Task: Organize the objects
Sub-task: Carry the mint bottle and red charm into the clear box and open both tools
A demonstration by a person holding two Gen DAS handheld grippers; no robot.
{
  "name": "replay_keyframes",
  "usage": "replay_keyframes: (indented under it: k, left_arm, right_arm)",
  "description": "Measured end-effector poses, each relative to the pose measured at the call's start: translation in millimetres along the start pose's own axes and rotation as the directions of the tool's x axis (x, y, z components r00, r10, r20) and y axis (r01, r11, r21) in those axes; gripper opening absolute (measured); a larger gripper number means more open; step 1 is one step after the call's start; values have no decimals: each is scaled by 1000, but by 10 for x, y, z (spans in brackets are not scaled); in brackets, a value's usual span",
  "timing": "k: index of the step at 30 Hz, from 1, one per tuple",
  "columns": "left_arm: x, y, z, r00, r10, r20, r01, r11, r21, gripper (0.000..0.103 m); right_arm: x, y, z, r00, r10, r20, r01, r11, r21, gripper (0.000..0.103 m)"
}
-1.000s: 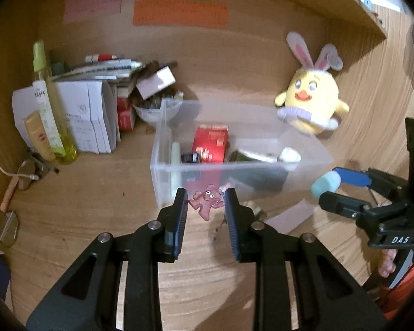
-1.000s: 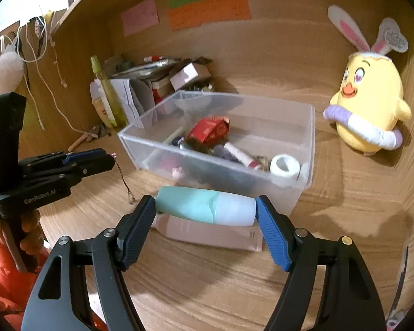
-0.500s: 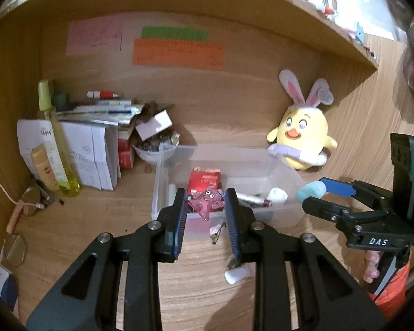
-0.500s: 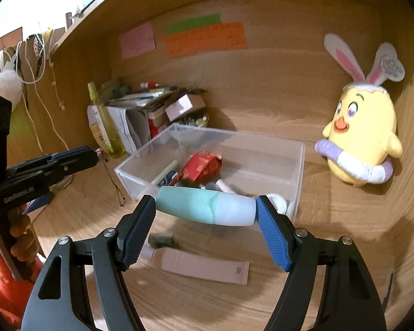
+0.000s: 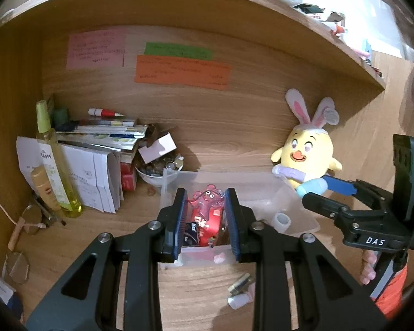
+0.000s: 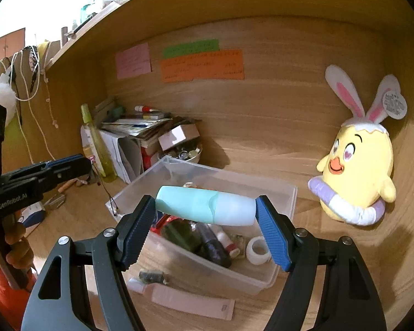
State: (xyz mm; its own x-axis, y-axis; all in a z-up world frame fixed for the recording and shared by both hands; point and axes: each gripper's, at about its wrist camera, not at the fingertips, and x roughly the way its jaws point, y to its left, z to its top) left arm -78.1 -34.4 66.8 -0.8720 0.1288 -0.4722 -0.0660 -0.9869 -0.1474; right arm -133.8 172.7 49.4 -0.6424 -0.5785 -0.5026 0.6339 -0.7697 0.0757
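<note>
A: What is hidden or hard to make out?
B: Much of the clear plastic storage box (image 6: 284, 193) is covered by the grippers; its contents are only partly seen.

A: How is the mint-green and white bottle (image 6: 205, 208) held?
B: It is clamped lengthwise between the fingers of the right gripper (image 6: 205, 230), above the box.

A: And the pink translucent bear-shaped charm (image 5: 208, 200)?
B: It is pinched near the fingertips of the left gripper (image 5: 205, 222), over the box.
</note>
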Motion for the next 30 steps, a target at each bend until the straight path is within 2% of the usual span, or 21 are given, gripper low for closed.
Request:
replay_keyframes:
  k: [6, 12, 21, 30]
  left_arm:
    - [177, 60, 26, 1000, 21, -20, -21, 1000, -7, 27]
    - [403, 102, -12, 998, 31, -63, -32, 999, -18, 27]
    - [719, 99, -124, 989, 22, -144, -25, 1000, -17, 27]
    - [953, 127, -231, 979, -6, -202, 1, 1000, -27, 27]
  right_arm:
    - [123, -39, 51, 999, -36, -16, 36, 999, -24, 71]
    - [364, -160, -18, 996, -52, -75, 52, 999, -1, 71]
    - [680, -311, -163, 985, -60, -160, 65, 997, 28, 71]
    - [845, -329, -261, 976, -67, -208, 76, 997, 33, 71]
